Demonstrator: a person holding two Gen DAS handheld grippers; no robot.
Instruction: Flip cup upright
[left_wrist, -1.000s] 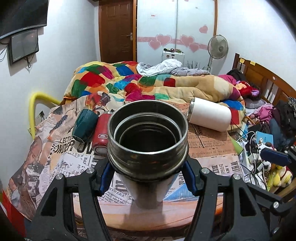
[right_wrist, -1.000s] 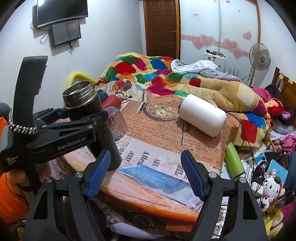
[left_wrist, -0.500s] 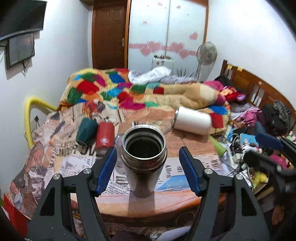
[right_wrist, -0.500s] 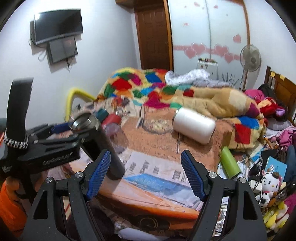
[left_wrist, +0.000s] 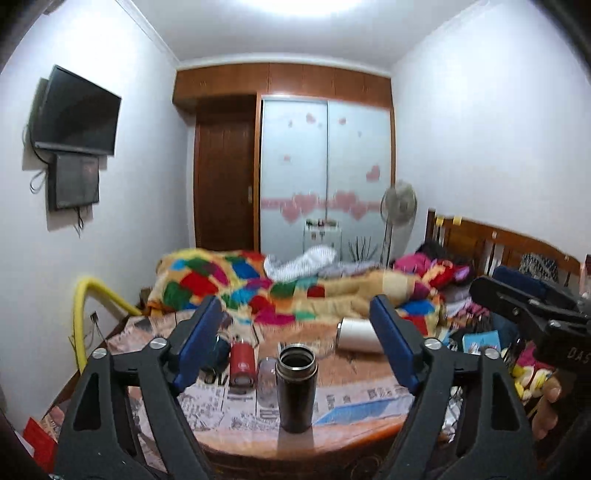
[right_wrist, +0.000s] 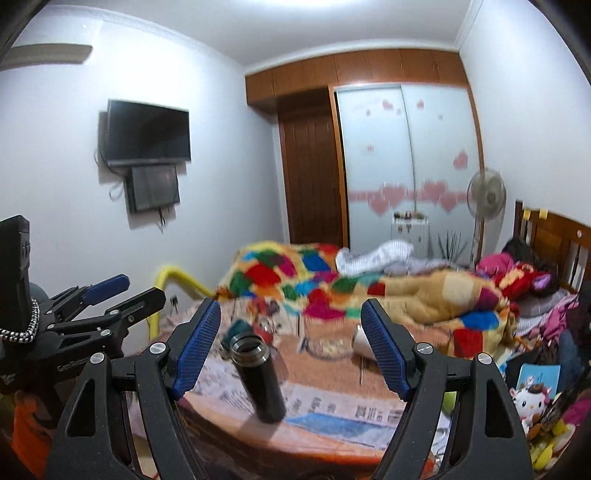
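A dark steel cup (left_wrist: 296, 392) stands upright, mouth up, on the newspaper-covered table (left_wrist: 343, 439) near its front edge. It also shows in the right wrist view (right_wrist: 258, 376). My left gripper (left_wrist: 299, 350) is open and empty, pulled back and raised away from the cup. My right gripper (right_wrist: 291, 350) is open and empty, also back from the table. The left gripper shows at the left of the right wrist view (right_wrist: 110, 295).
On the table lie a red cup (left_wrist: 242, 363), a dark green cup (left_wrist: 219, 350), a clear glass (left_wrist: 266, 373) and a white cup (left_wrist: 356, 335). A bed with a patchwork quilt (left_wrist: 295, 291) lies behind. Toys and clutter (right_wrist: 535, 398) sit at the right.
My left gripper opened, let go of the steel cup, and drew back and up from it. The cup stays standing on the table. My right gripper also drew back.
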